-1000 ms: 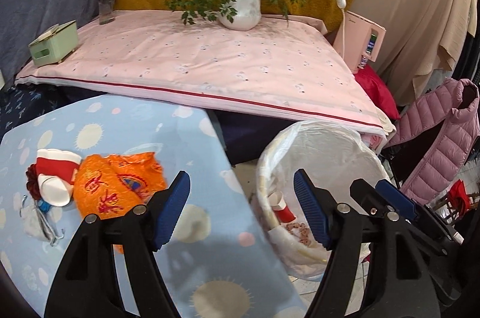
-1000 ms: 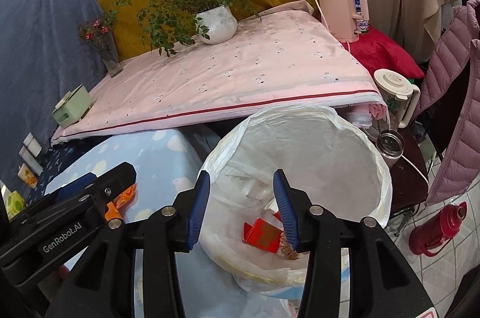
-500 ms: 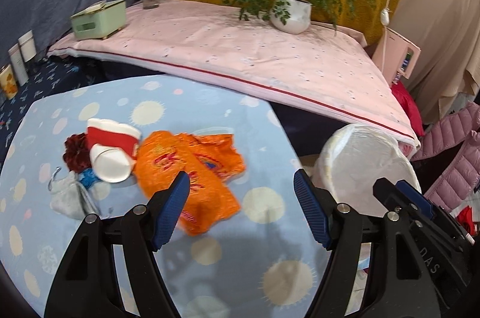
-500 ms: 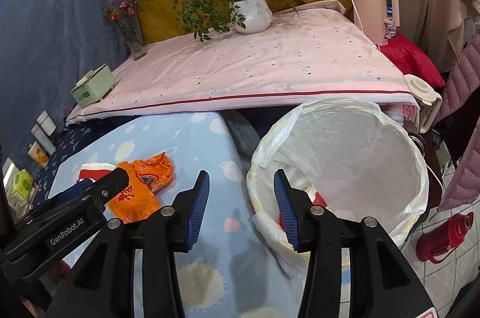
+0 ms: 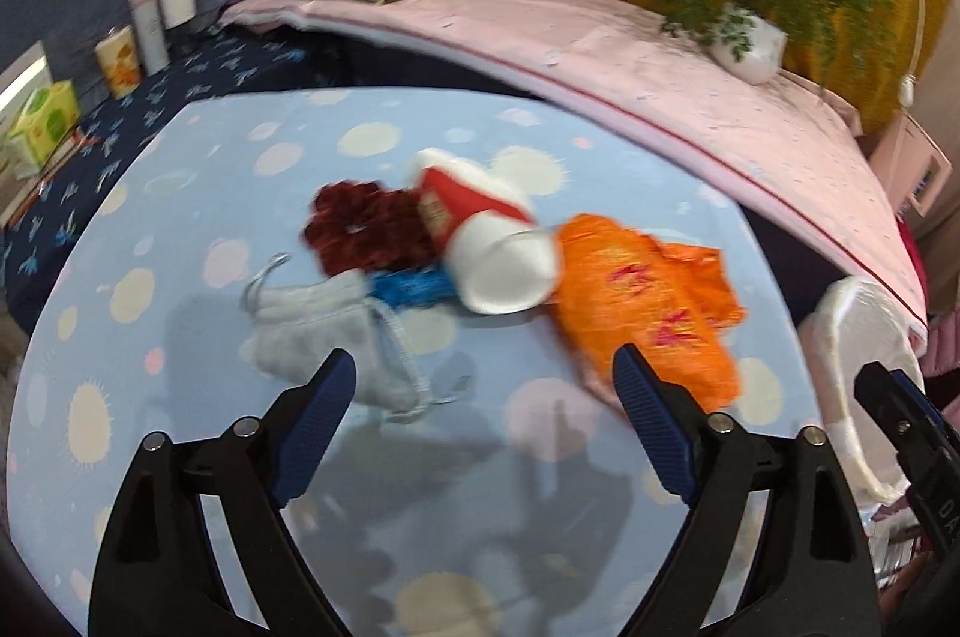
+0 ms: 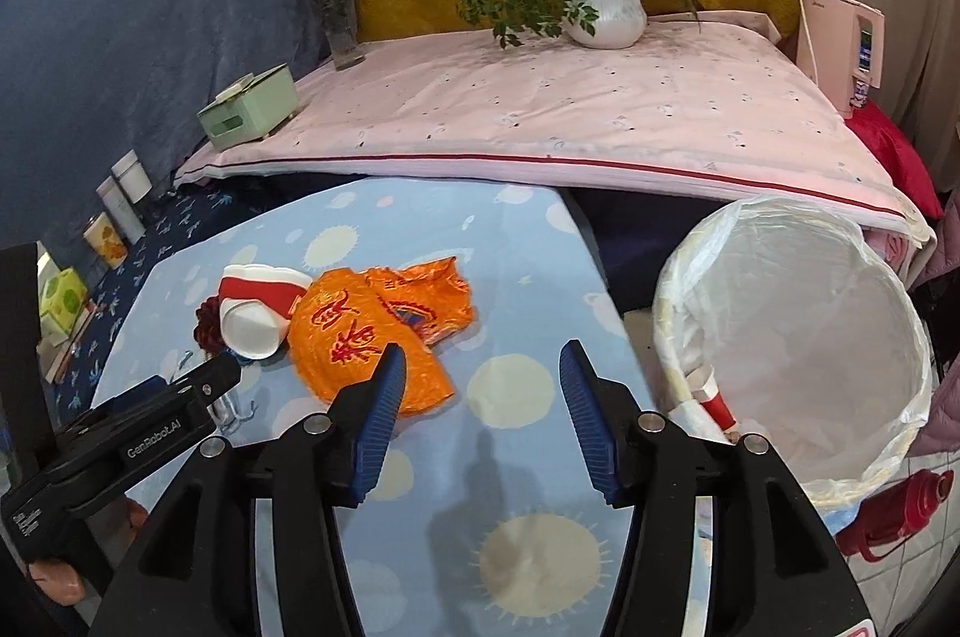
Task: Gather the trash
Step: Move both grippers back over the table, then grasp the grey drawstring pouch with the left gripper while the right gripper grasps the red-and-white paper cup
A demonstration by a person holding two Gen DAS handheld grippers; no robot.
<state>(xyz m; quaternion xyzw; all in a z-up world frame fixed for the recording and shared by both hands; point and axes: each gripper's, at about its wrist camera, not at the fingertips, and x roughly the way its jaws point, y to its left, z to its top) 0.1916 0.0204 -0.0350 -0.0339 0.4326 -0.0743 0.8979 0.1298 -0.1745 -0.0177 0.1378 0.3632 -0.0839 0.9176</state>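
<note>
Beside orange wrapper (image 5: 651, 304): paper cup (image 5: 501, 259), scrunchie (image 5: 363, 229).

crumpled orange wrapper (image 6: 372, 337), tipped red-white paper cup (image 6: 255, 313) touching it, white-lined trash bin (image 6: 798, 337) beside table

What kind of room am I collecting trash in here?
Probably a lived-in home, perhaps a bedroom or living area: a potted plant on a pink quilted cover, a puffer jacket hanging nearby, and a lined trash bin.

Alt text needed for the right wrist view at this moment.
The open, empty right gripper hovers over a blue sun-patterned table, near an orange wrapper and a red-and-white paper cup. A white-lined trash bin stands to the right.
</note>
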